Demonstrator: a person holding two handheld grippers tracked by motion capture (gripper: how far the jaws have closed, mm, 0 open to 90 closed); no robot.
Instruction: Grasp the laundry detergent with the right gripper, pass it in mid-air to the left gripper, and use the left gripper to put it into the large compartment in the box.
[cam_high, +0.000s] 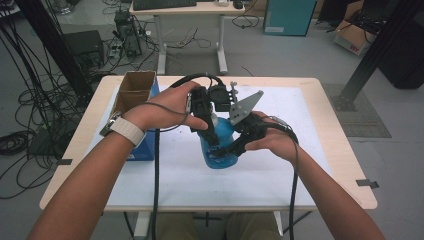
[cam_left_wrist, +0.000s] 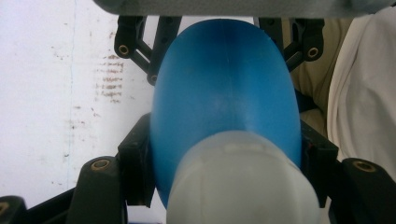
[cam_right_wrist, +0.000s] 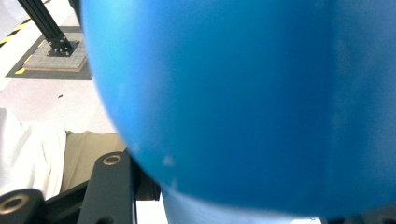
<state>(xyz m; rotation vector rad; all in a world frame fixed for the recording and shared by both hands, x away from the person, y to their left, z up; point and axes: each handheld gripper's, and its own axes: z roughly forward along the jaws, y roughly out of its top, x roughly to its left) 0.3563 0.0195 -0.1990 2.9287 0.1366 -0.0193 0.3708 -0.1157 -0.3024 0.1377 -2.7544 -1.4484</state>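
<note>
Mid-table, the blue bottle (cam_high: 220, 145) is clamped by both tools: left gripper (cam_high: 210, 131) at its shoulder just below the pale cap (cam_left_wrist: 243, 182), right gripper (cam_high: 239, 146) grasping the body from 3 o'clock. Keep the body steady (it looks slippery) while the left works the top.

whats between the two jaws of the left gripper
The blue bottle: in the left gripper view its body sits between the left gripper jaws, the whitish cap nearest the camera.
</note>
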